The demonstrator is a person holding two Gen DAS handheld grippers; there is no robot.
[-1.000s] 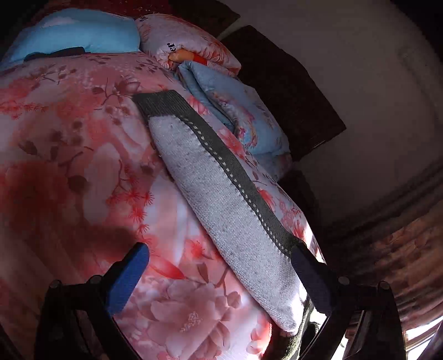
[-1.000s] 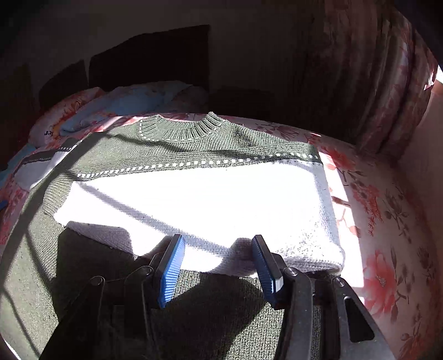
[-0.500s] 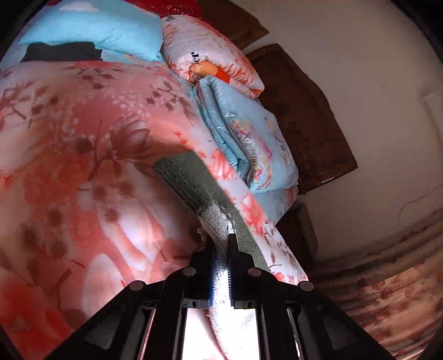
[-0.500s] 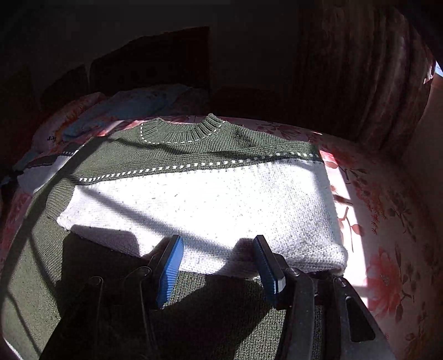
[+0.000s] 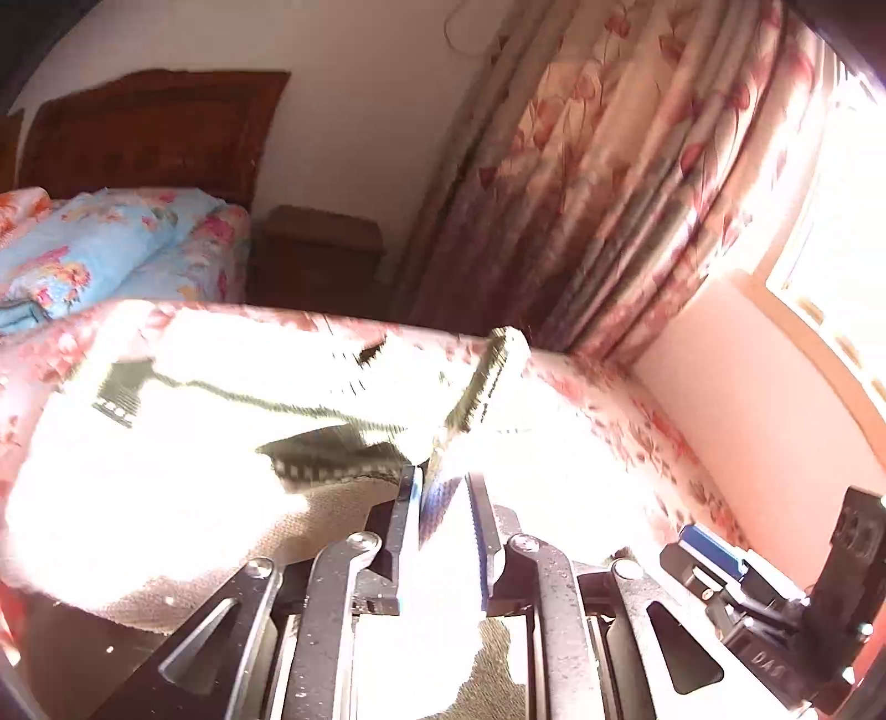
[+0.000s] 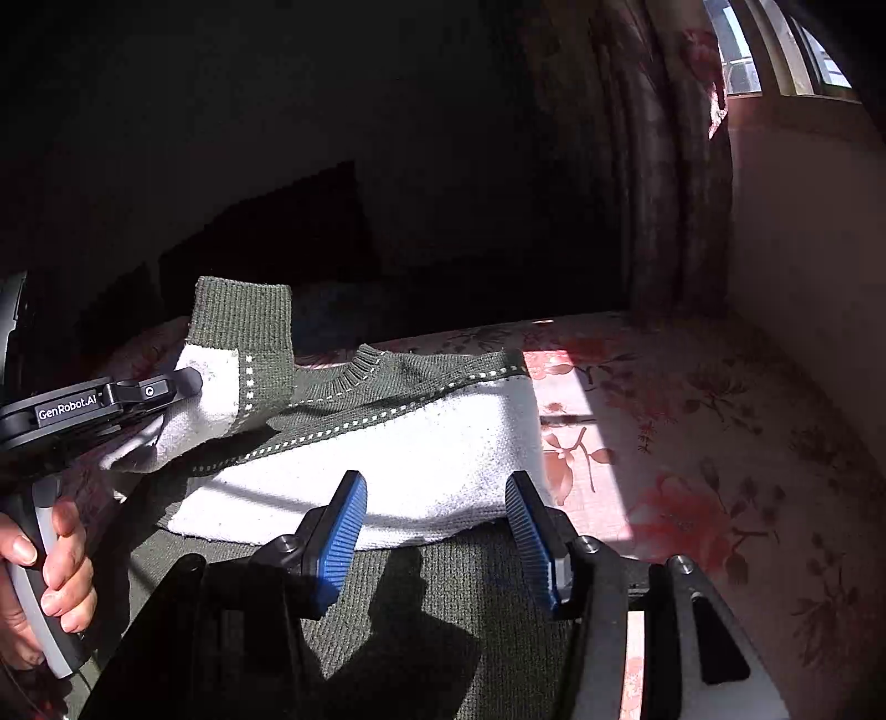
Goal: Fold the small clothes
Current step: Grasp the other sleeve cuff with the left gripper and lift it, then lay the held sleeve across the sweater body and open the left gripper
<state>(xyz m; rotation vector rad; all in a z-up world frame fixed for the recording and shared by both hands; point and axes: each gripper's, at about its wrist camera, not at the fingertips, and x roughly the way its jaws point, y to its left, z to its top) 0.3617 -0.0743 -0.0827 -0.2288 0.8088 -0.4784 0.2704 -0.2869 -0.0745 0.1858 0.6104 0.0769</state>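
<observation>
**Left wrist view: sleeve pinched and lifted over the sweater**

Left wrist camera shows the left gripper [image 5: 440, 493] clamped on the sleeve [image 5: 476, 387] of the green-and-white sweater [image 5: 166, 471], its jaws drawn close with knit fabric between them. Sunlight washes out most of the white knit there.

From the right wrist camera, that sleeve [image 6: 243, 354] stands raised at the far left, its green cuff uppermost, above the sweater [image 6: 387, 443] spread flat on the floral bedspread [image 6: 692, 471]. The left gripper [image 6: 188, 382] reaches in from the left edge, with a hand [image 6: 50, 576] on its handle. The right gripper [image 6: 437, 531] hangs just above the sweater's near green hem, blue pads [image 6: 346, 531] spread wide with nothing between them. Floral curtains [image 5: 609, 166] hang at the far right, beside a bright window [image 6: 775, 50].
</observation>
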